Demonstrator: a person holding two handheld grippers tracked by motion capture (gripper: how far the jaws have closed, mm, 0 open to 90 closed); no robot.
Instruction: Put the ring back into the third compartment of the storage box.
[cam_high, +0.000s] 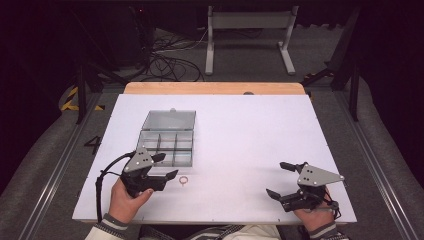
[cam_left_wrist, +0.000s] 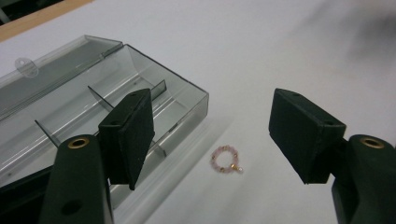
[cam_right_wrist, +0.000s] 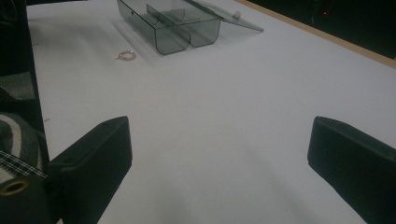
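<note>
From the high view, a little bead ring (cam_high: 183, 180) lies on the white bench (cam_high: 250, 140), just in front of a clear box (cam_high: 166, 142) whose lid is flipped back, so its small rooms are ready to take something. The left gripper (cam_high: 165, 166) sits right beside the ring with its jaws apart, most likely to pick it up. The right gripper (cam_high: 281, 179) waits far off to the side, jaws apart too, out of the way. In the left gripper view, the ring (cam_left_wrist: 226, 160) lies between the two open jaws but farther off, and nothing touches it. In the right gripper view, the wide-open jaws hold nothing, and the ring (cam_right_wrist: 125, 55) and box (cam_right_wrist: 173, 25) are far away.
</note>
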